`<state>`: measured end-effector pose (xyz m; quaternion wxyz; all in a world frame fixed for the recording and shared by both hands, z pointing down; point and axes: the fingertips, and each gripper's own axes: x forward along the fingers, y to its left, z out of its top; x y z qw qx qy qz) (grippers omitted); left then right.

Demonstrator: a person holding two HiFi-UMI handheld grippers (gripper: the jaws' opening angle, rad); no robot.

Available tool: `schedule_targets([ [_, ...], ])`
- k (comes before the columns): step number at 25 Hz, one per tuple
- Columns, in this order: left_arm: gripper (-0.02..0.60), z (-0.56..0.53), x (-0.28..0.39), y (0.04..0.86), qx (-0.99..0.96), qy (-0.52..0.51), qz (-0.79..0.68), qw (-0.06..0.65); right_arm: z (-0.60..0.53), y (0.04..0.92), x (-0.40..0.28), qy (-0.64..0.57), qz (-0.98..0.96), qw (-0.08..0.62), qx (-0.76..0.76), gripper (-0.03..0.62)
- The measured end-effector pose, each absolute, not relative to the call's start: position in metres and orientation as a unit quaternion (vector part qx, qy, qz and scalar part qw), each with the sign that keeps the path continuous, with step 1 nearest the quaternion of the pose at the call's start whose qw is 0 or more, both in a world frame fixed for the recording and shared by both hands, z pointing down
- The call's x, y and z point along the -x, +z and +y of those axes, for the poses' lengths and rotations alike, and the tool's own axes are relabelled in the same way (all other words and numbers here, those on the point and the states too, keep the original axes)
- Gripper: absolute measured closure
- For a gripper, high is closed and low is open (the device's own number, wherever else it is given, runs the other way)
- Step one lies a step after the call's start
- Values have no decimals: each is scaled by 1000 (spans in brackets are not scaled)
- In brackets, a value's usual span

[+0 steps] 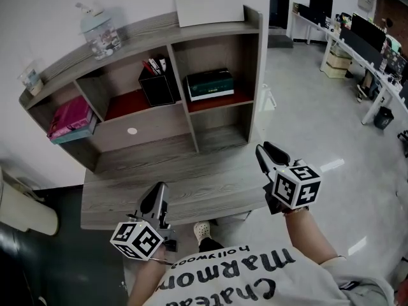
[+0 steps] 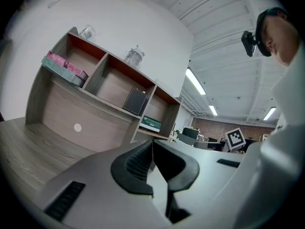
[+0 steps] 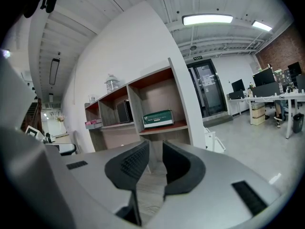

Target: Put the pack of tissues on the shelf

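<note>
Fingers (image 2: 136, 161) shut empty, left gripper (image 1: 159, 189) and right gripper (image 1: 264, 150); green-and-white rectangular tissue pack (image 1: 209, 85) way off on grey wooden shelf (image 1: 137, 30); ceiling lights (image 3: 207, 19) in gripper views only.

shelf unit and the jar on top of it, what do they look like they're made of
The shelf unit looks like board with a matte grey wood-grain laminate: straight grain lines run along every panel. Two shelf floors look reddish. It could be real veneer, which these views cannot settle. The jar looks like clear glass or hard plastic: its wall is see-through with bright glints, and I cannot tell which.
</note>
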<state>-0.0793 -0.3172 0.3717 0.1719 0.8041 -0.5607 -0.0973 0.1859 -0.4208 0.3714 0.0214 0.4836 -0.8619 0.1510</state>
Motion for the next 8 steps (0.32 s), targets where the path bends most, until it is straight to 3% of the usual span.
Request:
schedule_targets([
  [8,560,-309,80,378,-801,-93,-564,178,-413,385,-185,161,-862,31,-480,516],
])
